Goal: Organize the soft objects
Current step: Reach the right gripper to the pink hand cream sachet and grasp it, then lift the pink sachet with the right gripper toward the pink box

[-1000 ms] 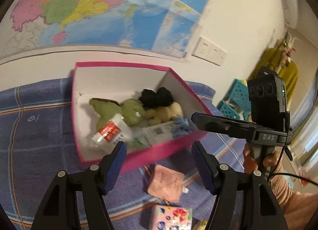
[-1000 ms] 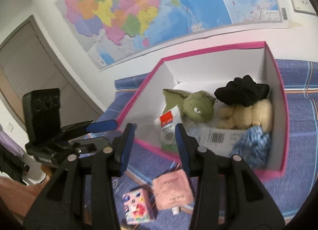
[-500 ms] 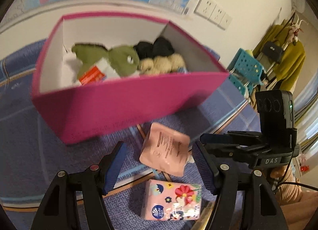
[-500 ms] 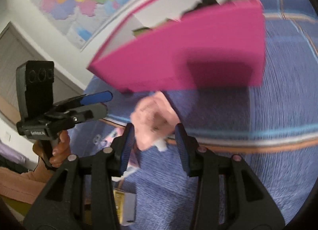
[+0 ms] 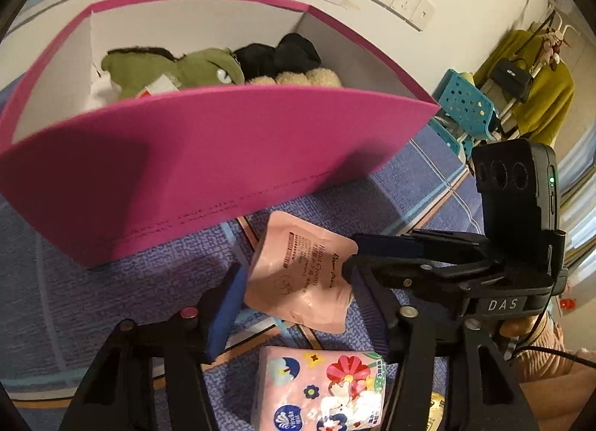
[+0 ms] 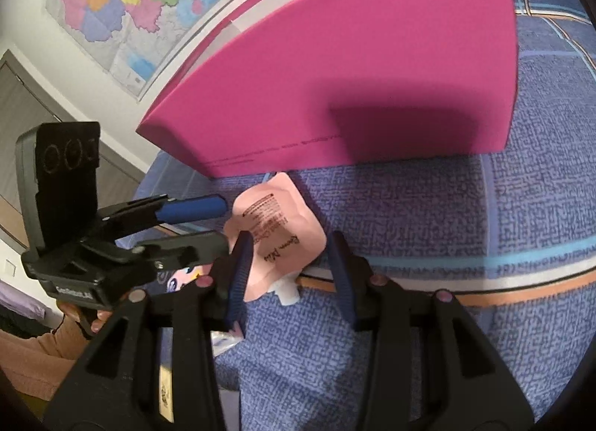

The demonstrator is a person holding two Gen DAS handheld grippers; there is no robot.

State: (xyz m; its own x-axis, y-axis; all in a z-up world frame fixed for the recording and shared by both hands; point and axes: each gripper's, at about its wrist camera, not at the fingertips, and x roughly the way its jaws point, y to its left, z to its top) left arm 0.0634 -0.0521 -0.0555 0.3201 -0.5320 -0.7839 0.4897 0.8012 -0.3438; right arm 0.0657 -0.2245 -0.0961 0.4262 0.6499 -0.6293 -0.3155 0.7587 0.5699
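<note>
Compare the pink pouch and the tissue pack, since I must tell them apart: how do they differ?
The pouch is plain pink with dark print; the tissue pack is covered in flowers. The pouch is flat with a white spout; the tissue pack is a thicker block. The pouch lies nearer the box. Both rest on the blue cloth.

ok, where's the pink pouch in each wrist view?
Left wrist: the pink pouch lies low and centre on the blue cloth, between the left hand-held gripper fingers, just below the pink box.
Right wrist: pink pouch sits centre-left, between the right hand-held gripper fingers, below the box's front wall.
Shared landmark: the pink box.
</note>
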